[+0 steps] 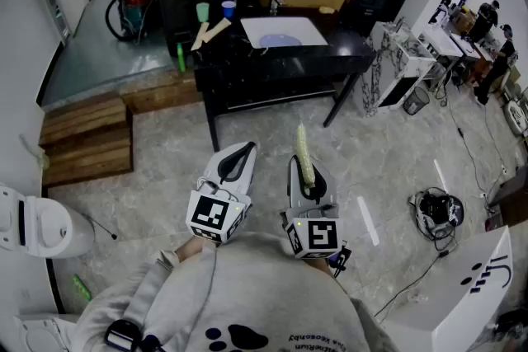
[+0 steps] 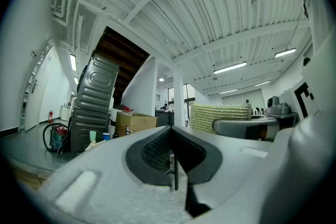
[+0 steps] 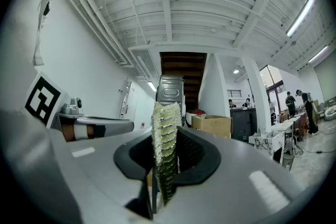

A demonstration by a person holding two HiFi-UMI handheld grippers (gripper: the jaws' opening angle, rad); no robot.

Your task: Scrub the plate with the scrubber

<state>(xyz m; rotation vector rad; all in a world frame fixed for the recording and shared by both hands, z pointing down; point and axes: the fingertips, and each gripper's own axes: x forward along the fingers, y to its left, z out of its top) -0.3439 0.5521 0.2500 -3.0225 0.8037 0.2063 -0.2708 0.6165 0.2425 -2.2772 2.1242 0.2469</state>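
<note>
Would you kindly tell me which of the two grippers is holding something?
The right gripper: its jaws clamp a yellow-green mesh scrubber, while the left gripper has its jaws shut on nothing.

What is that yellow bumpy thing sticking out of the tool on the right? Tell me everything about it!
It is the scrubber, a thin, flat pad, pale yellow-green, with bumpy rows like a woven mesh. The right tool is shut on its lower part, so it stands on edge between the jaws and sticks out past their tips. Only the tool touches it. It is held in the air in front of the person, well short of the black table.
</note>
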